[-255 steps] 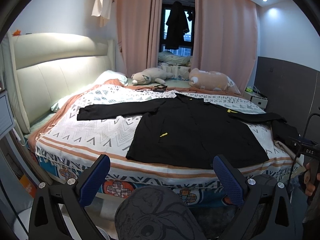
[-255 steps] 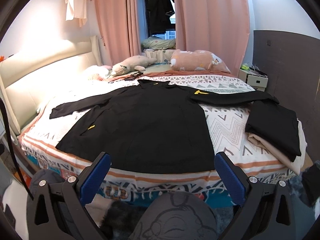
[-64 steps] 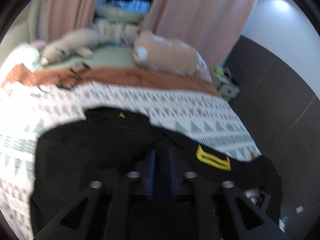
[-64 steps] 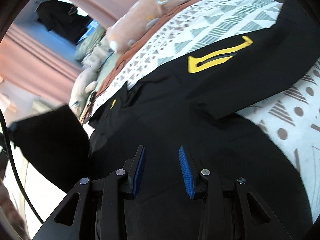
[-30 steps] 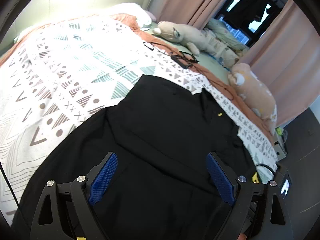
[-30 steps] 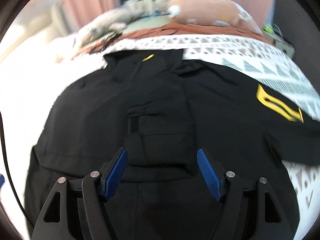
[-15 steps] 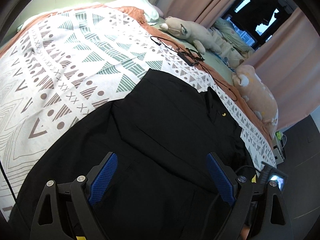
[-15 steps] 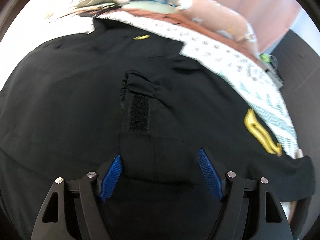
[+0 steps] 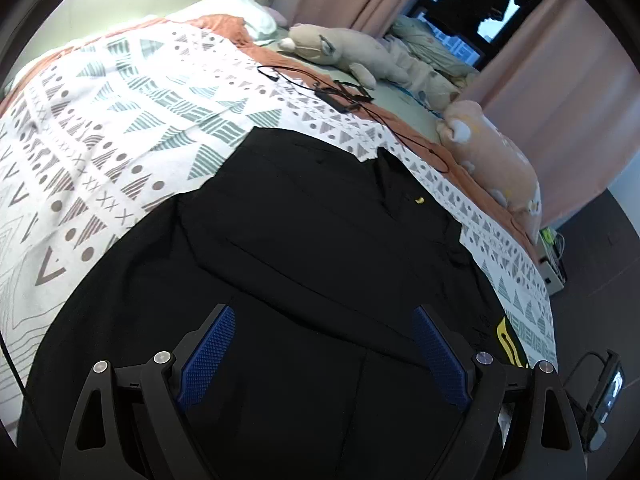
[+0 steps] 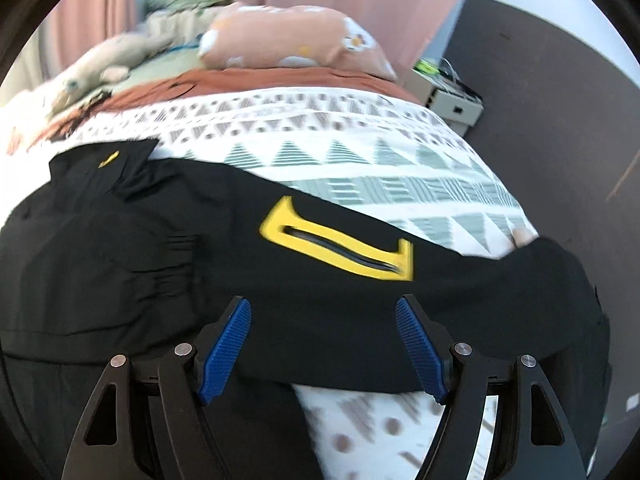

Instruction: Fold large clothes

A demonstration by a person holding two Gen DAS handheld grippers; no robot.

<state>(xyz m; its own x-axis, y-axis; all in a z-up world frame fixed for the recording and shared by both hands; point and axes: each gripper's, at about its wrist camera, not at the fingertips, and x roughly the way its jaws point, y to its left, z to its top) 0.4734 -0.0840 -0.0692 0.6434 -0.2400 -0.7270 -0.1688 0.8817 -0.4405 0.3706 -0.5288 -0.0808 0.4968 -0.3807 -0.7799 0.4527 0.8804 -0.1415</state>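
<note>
Jaws of both grippers are held apart, empty, above the black jacket [image 9: 304, 264]; its outstretched sleeve [image 10: 360, 280] must next be gripped and folded inward.

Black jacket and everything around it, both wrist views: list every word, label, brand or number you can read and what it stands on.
None can be read.
Black jacket: the yellow sleeve patch is a shape around a slit, with no letters; the small yellow collar mark is too small to read.
Small lit screen at the left wrist view's right edge: too small and blurred.
</note>
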